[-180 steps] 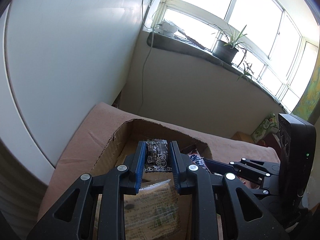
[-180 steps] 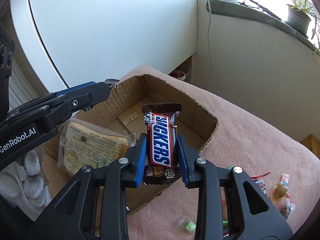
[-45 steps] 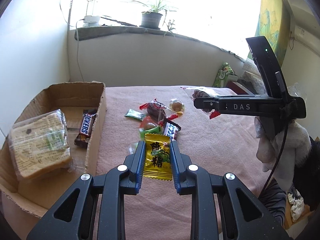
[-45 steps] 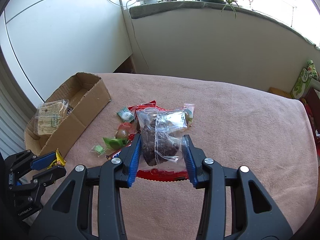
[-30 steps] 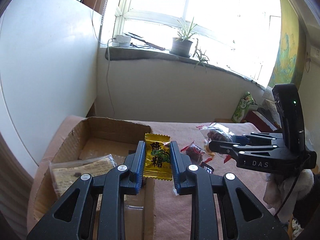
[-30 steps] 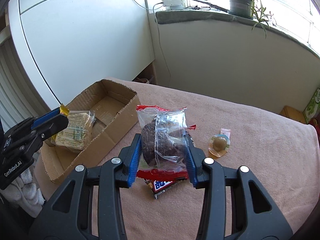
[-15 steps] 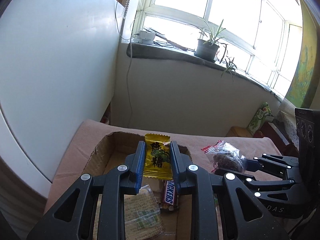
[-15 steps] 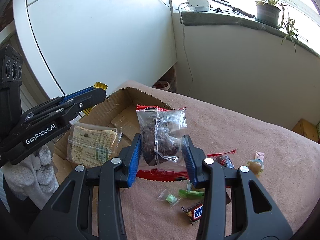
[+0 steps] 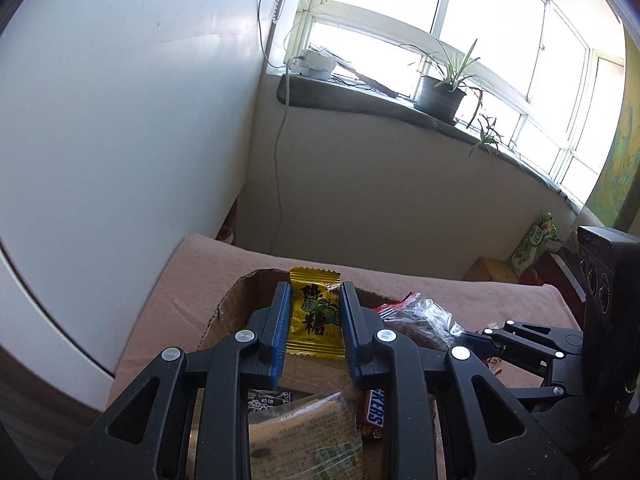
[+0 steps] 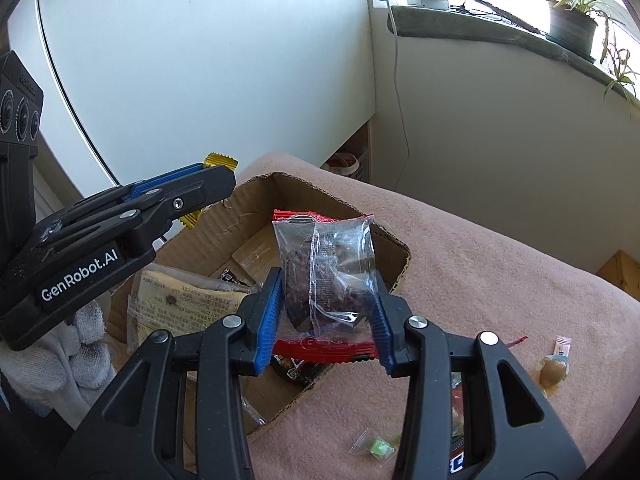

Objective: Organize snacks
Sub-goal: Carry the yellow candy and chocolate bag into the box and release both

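My left gripper (image 9: 313, 322) is clamped on a yellow candy (image 9: 315, 317), held above the open cardboard box (image 10: 320, 196). My right gripper (image 10: 326, 316) grips a clear bag (image 10: 326, 276) of dark snack over the box's near corner. Inside the box lie a wrapped cracker pack (image 9: 304, 436) and a Snickers bar (image 9: 373, 410). Small sweets (image 10: 554, 370) are scattered on the pink cloth (image 10: 500, 280) beside the box.

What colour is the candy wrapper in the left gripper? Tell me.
Yellow, with dark red characters and a green picture; the candy wrapper shows best in the left wrist view.
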Motion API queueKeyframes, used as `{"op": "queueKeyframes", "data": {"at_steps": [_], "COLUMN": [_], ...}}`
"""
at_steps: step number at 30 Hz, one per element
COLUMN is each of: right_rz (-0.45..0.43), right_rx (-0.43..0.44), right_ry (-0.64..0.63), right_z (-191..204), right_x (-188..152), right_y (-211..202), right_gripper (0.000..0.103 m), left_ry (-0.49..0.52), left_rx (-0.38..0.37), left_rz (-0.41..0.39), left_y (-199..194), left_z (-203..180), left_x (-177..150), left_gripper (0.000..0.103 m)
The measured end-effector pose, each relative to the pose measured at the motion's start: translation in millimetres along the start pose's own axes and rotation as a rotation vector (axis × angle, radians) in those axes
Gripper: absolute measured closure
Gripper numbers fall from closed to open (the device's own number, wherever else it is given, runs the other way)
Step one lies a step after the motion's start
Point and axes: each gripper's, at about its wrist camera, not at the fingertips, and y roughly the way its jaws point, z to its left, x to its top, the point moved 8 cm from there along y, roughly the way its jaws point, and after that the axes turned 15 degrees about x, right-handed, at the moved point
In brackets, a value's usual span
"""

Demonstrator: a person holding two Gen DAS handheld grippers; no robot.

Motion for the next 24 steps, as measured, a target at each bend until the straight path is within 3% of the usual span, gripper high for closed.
{"op": "queueKeyframes", "data": {"at_steps": [10,12,13,14,16,22,24], "right_rz": [0.021,0.017,0.016,0.014,0.008,0.008,0.005], "right_rx": [0.027,0.020,0.017,0.013,0.007,0.006,0.005], "right_ry": [-0.019,-0.031,-0.036,-0.040,-0.044,-0.045,-0.050], "right_z": [4.4,6.5,9.6,10.2,10.3,11.9,14.0], "right_x": [-2.7,-2.1,-3.1,-2.8,-3.1,-6.1,-8.0], "right_y": [14.4,13.2,12.0,11.2,8.4,3.1,0.9], "right_gripper": [0.060,0.059,0.058,0.052,0.046,0.045,0.039], "left_ry": [-0.008,-0.016,-0.022,-0.027,-0.029,-0.023,-0.019], "left_rx": [0.009,0.012,0.016,0.016,0.015,0.013,0.019], "left_rz": [0.008,0.013,0.012,0.011,0.011,0.008,-0.002], "left_y": [1.6,2.6,2.2,1.9,1.4,-1.2,-2.8], "left_z": [2.0,3.8,4.9,5.7,6.5,5.6,5.0], "left_x": [1.5,1.8,2.1,2.4,2.4,1.3,1.9], "left_gripper": [0.080,0.072,0.064,0.062,0.062,0.062,0.062]}}
